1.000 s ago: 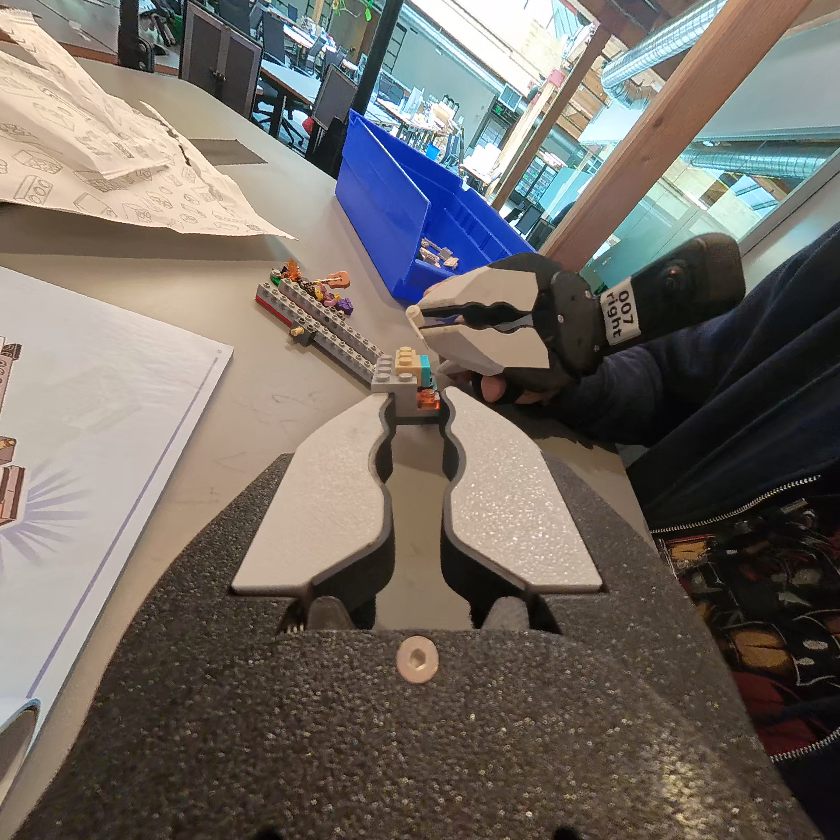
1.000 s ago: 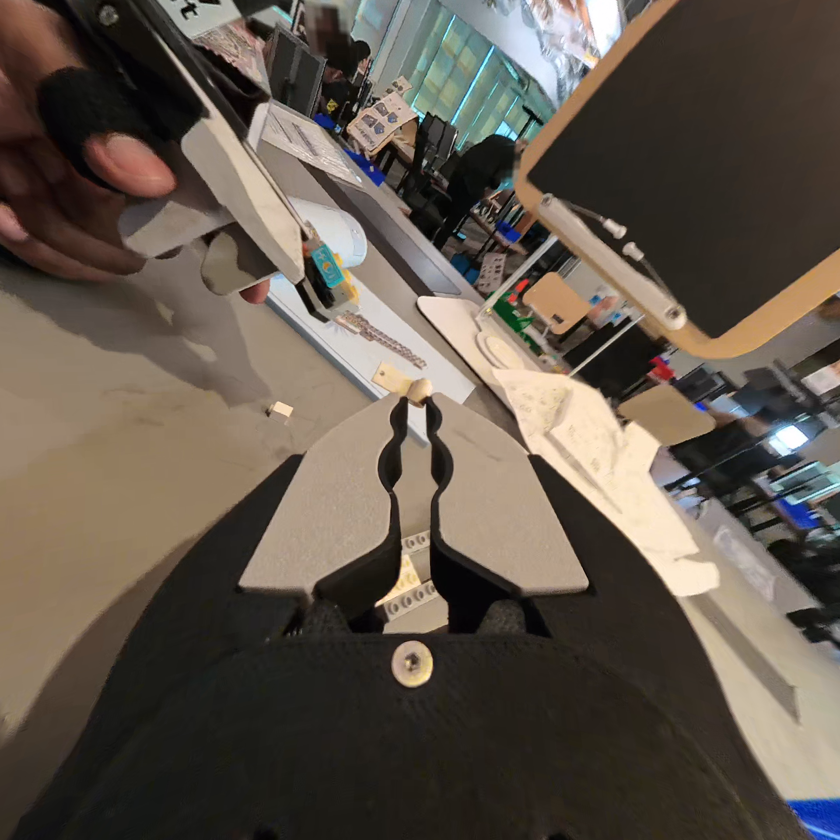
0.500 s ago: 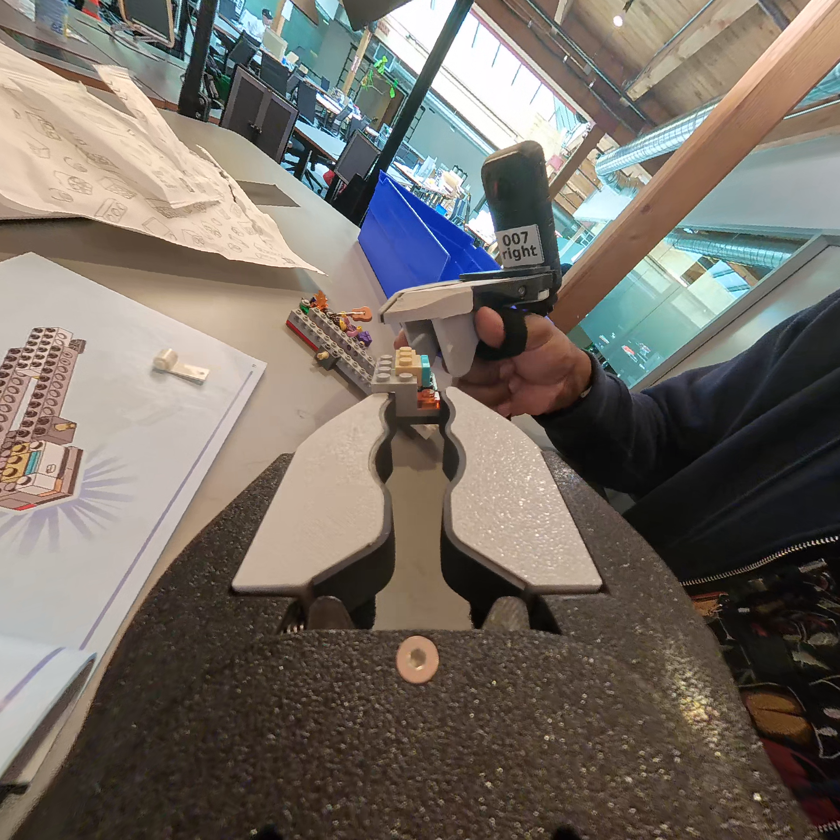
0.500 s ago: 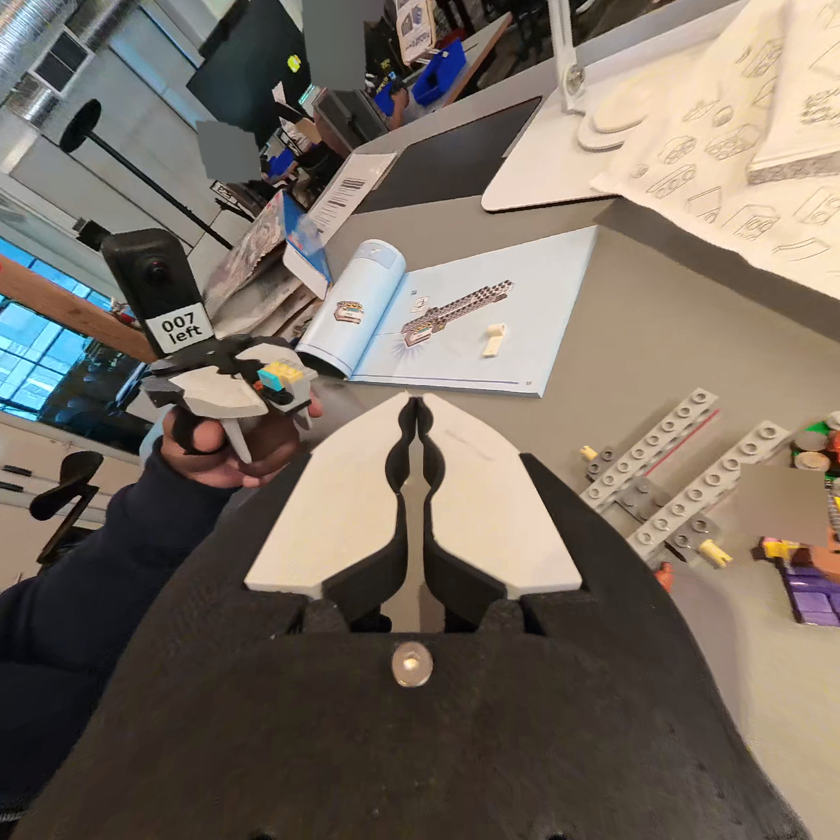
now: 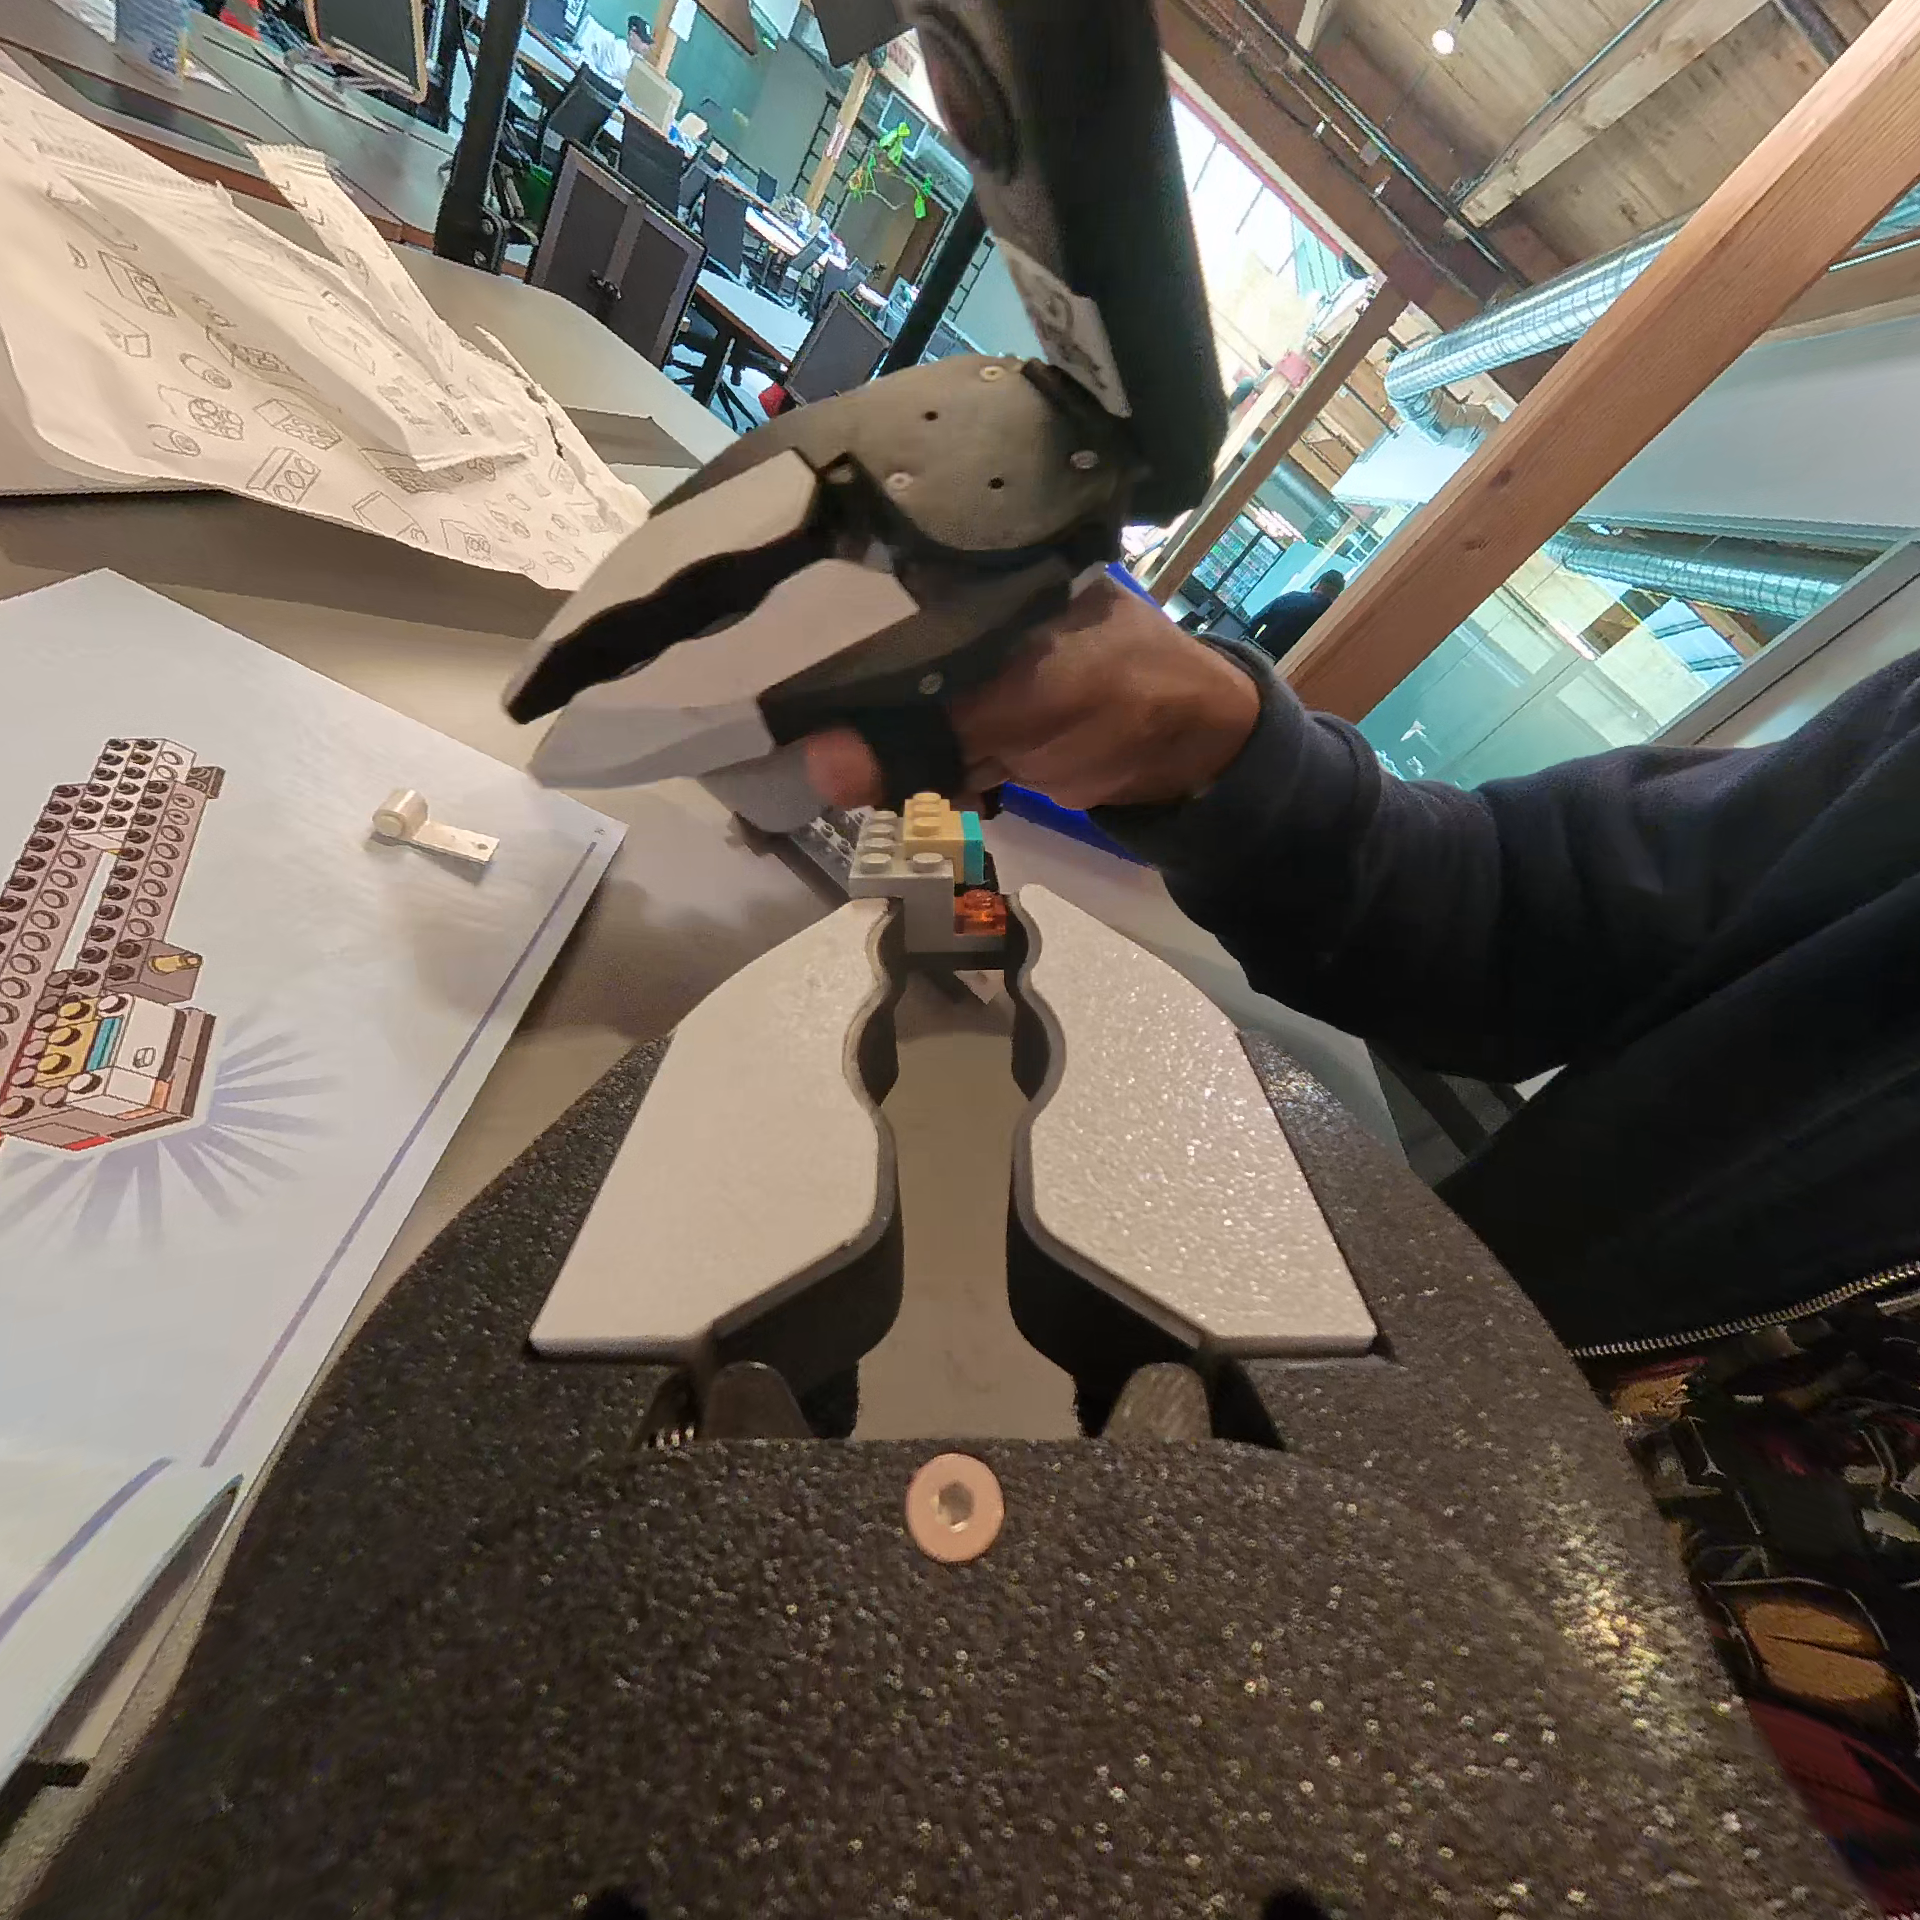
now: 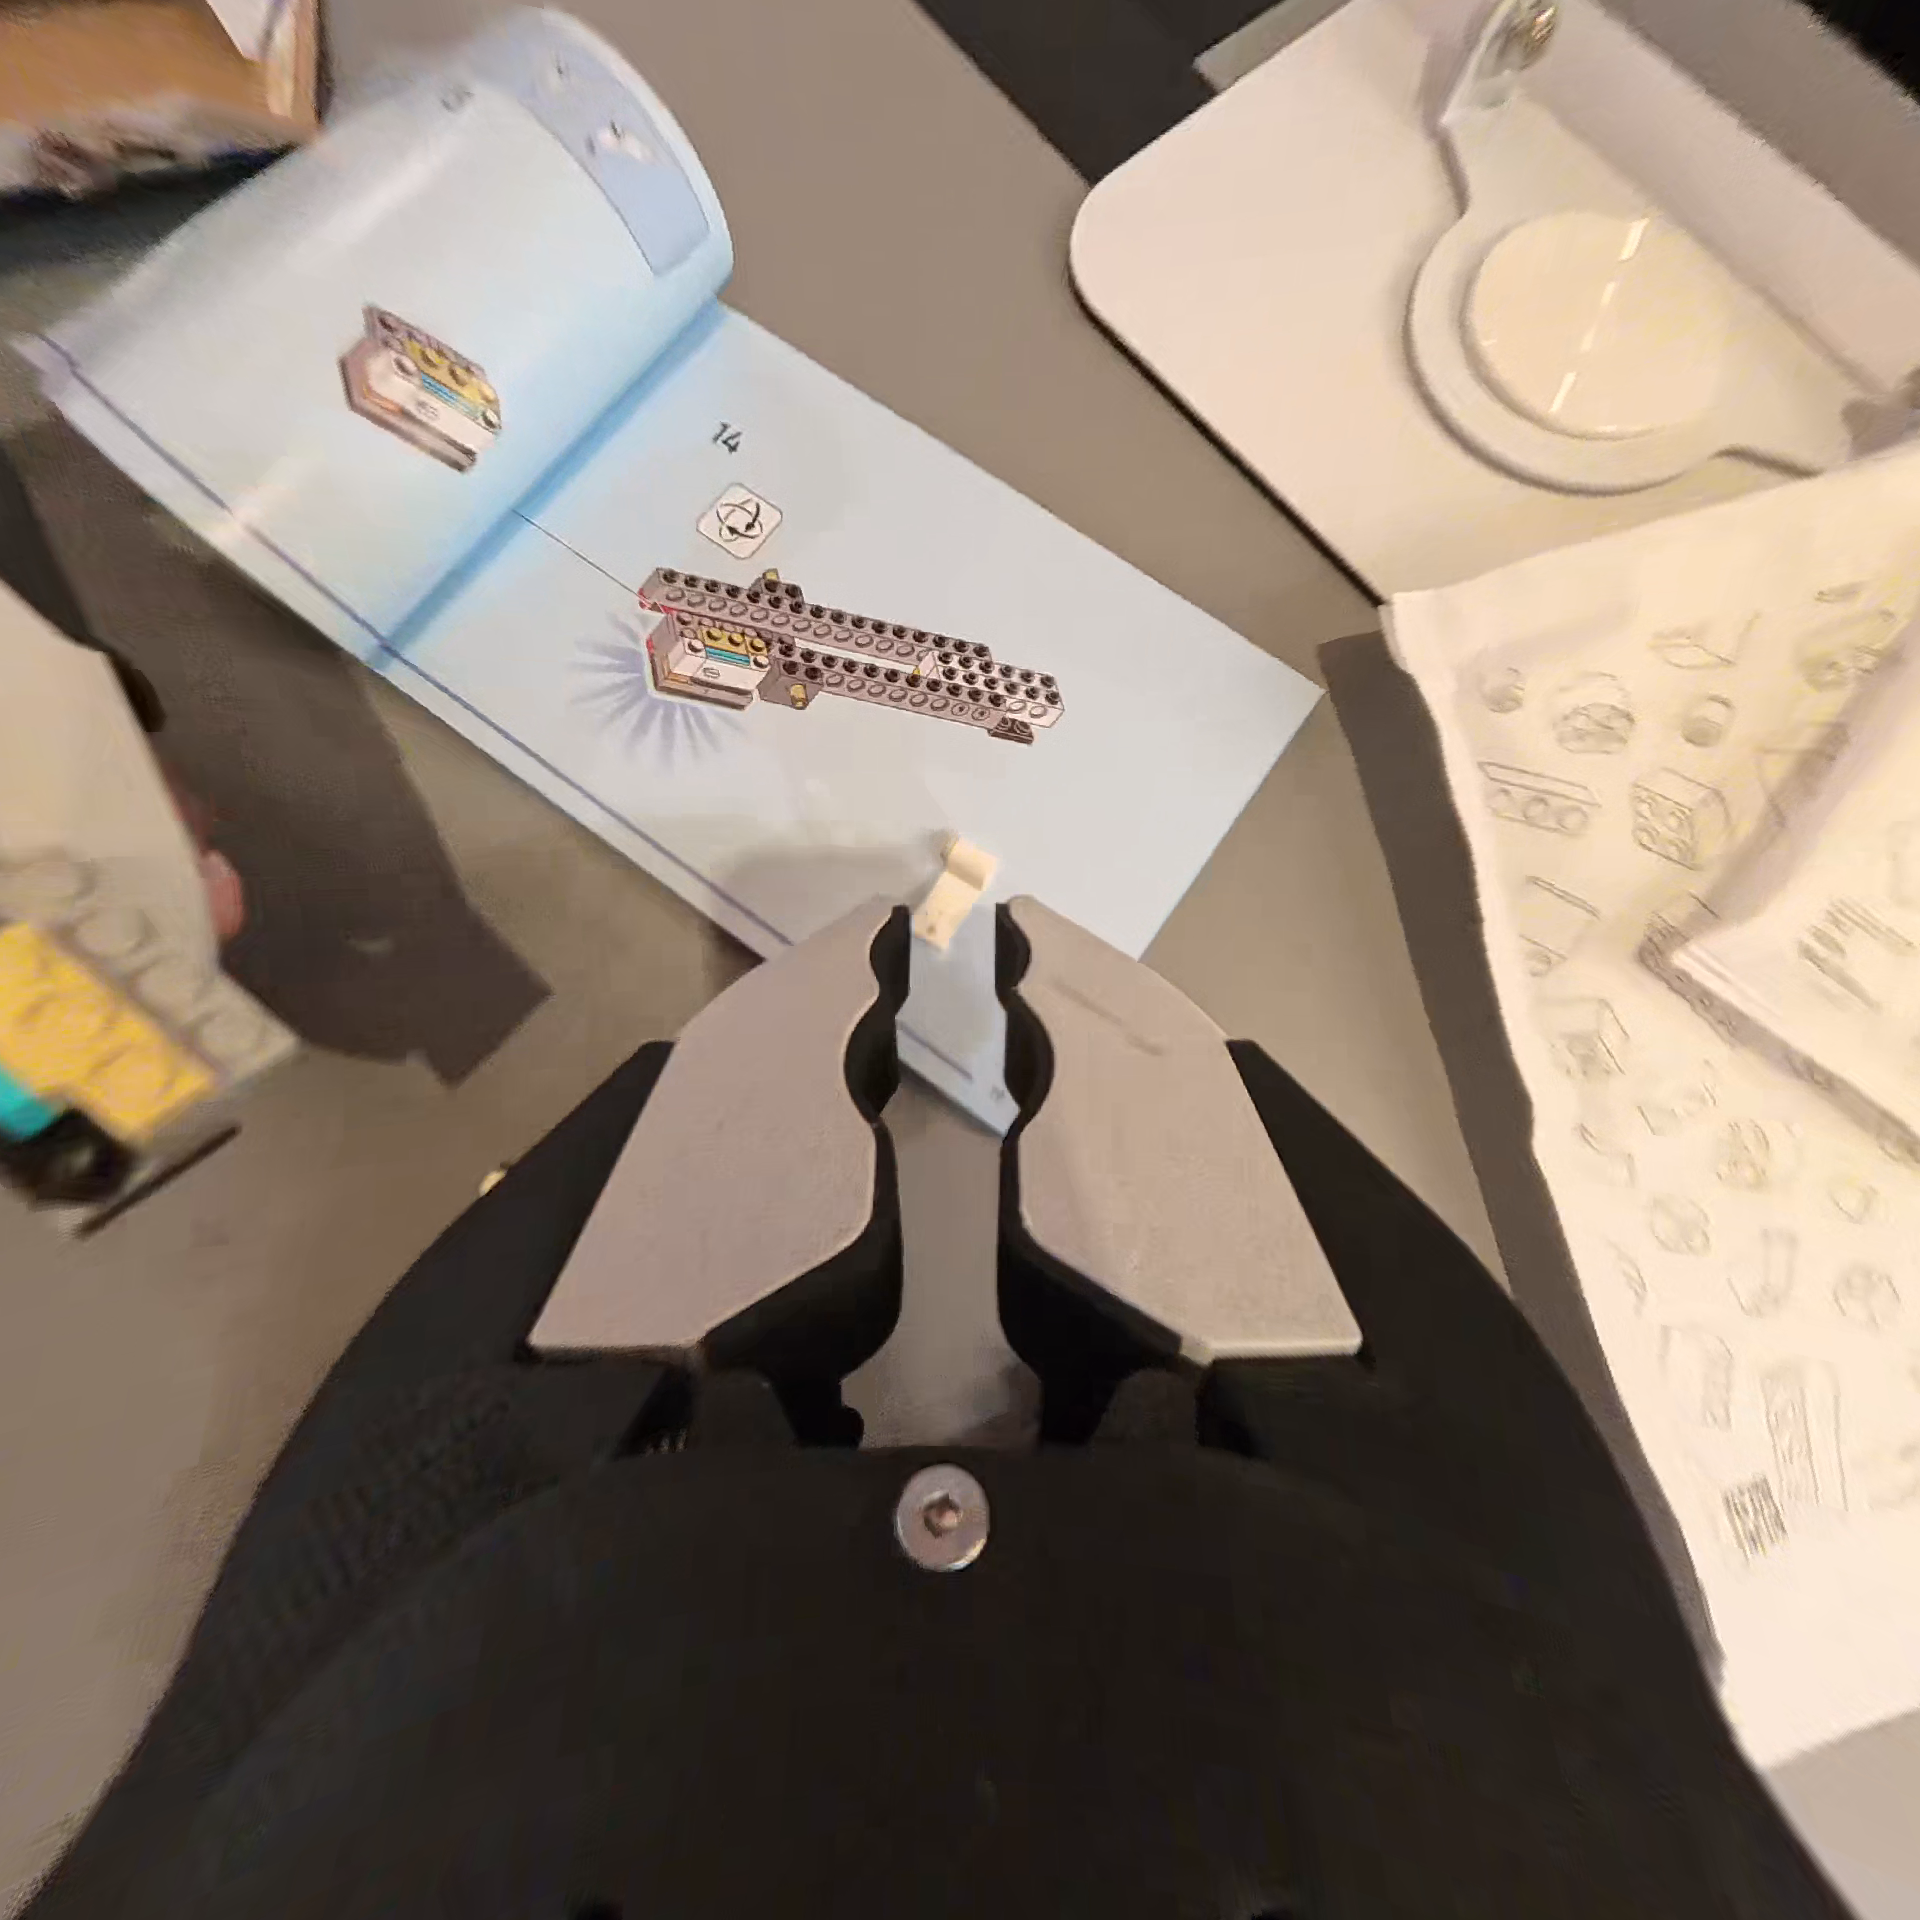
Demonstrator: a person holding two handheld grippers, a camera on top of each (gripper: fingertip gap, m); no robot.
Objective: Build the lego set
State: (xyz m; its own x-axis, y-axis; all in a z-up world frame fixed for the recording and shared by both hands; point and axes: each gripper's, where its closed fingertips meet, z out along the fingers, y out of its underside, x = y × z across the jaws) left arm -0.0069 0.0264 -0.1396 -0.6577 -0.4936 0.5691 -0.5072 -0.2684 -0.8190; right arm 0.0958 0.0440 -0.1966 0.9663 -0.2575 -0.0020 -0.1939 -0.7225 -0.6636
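My left gripper (image 5: 951,920) is shut on a small brick assembly (image 5: 920,857) of grey, tan, teal and orange pieces, held just above the table. The assembly also shows blurred at the left edge of the right wrist view (image 6: 94,1029). My right gripper (image 6: 953,920) is open and hangs over an open instruction booklet (image 6: 935,748). A small white hinge piece (image 6: 956,888) lies on the page just beyond its fingertips, not gripped. In the left wrist view the right gripper (image 5: 582,707) hovers above the booklet (image 5: 260,935), to the right of the white piece (image 5: 431,826).
A crumpled paper sheet printed with brick drawings (image 5: 208,343) lies behind the booklet and shows at the right of the right wrist view (image 6: 1714,935). A white lamp base (image 6: 1351,312) stands beyond the booklet. Grey studded plates (image 5: 810,836) lie behind the assembly. A person's dark sleeve (image 5: 1558,935) crosses the right. One gripper's finger ends stand about 11 cm off the other's.
My right gripper swung from over the grey plates to the booklet; it was shut half a second ago and has opened near the white piece. My left gripper keeps its hold on the assembly.
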